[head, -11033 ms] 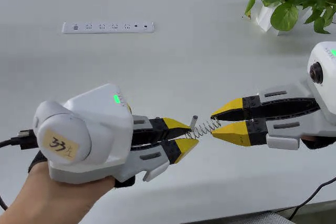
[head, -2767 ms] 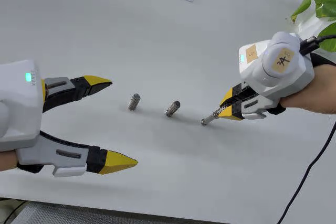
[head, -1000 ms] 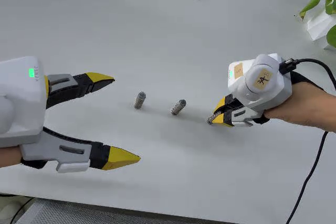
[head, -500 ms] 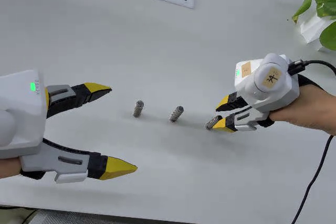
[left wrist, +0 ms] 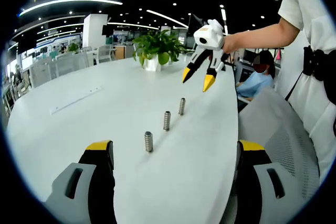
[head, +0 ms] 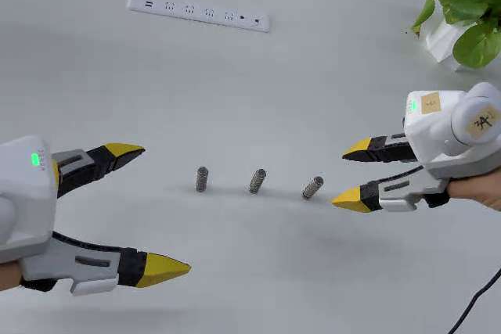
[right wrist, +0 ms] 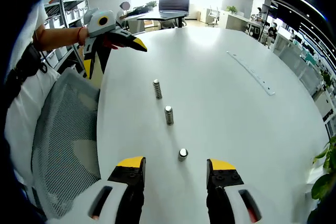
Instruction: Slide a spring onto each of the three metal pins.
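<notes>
We are holding left gripper (head: 160, 209) and right gripper (head: 341, 179) spread, empty; springs (head: 257, 181) are covering all three pins (right wrist: 182, 153), so seemingly only withdrawing remains.

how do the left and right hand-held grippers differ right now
The left hand-held gripper has its jaws spread wide, while the right hand-held gripper has them open more narrowly. The right one's tips sit close beside the rightmost spring-covered pin. The left one stands farther from the leftmost spring-covered pin. Both are open, hold nothing, have yellow tips and point inward at the row of pins.
</notes>
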Motion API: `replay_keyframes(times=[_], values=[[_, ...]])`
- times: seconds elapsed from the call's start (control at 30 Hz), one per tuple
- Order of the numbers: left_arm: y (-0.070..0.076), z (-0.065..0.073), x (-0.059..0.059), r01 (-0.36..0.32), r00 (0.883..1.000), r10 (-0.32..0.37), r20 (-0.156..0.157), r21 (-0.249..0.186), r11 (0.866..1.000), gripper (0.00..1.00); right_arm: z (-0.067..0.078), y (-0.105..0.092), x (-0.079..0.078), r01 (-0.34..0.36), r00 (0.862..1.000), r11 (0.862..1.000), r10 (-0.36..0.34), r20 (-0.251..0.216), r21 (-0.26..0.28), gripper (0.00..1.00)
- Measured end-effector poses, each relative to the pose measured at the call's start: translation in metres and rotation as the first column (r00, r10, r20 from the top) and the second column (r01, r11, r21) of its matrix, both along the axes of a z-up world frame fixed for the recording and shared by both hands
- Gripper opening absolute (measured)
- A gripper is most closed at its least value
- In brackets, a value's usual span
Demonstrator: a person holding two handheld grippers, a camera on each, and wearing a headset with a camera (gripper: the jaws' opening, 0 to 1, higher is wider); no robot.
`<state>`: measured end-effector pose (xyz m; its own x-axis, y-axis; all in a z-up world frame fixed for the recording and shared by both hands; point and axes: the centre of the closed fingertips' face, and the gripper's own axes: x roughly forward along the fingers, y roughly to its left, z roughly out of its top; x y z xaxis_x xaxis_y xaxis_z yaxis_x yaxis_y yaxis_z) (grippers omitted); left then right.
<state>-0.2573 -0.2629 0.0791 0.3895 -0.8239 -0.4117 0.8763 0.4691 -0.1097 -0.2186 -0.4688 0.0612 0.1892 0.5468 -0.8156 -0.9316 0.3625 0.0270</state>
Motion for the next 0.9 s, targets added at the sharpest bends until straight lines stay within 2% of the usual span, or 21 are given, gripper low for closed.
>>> replay_keyframes(times=[0.17, 0.27, 0.4, 0.57, 0.67, 0.9], values=[[0.002, 0.001, -0.002, -0.001, 1.0, 0.001, 0.005, 0.022, 1.0, 0.99, 0.004, -0.015, -0.015, 0.072, 0.997, 0.996, -0.073, 0.014, 0.056, 0.48], [0.003, 0.001, -0.002, -0.006, 1.0, 0.006, -0.003, 0.019, 1.0, 0.99, 0.006, -0.02, -0.023, 0.114, 0.993, 0.988, -0.115, 0.01, 0.104, 0.53], [0.004, -0.001, -0.003, -0.01, 1.0, 0.01, -0.003, 0.036, 0.999, 0.99, 0.007, -0.029, -0.031, 0.161, 0.986, 0.974, -0.167, 0.027, 0.158, 0.61], [0.005, -0.002, -0.006, -0.015, 1.0, 0.015, -0.003, 0.042, 0.999, 0.99, 0.001, -0.037, -0.041, 0.203, 0.977, 0.958, -0.213, 0.025, 0.203, 0.69], [0.006, -0.005, -0.008, -0.02, 1.0, 0.021, -0.011, 0.048, 0.999, 0.99, -0.001, -0.038, -0.046, 0.228, 0.97, 0.944, -0.242, 0.028, 0.24, 0.77], [0.009, -0.015, -0.013, -0.036, 0.999, 0.038, -0.03, 0.058, 0.998, 0.99, -0.009, -0.039, -0.059, 0.25, 0.964, 0.928, -0.266, 0.023, 0.275, 0.89]])
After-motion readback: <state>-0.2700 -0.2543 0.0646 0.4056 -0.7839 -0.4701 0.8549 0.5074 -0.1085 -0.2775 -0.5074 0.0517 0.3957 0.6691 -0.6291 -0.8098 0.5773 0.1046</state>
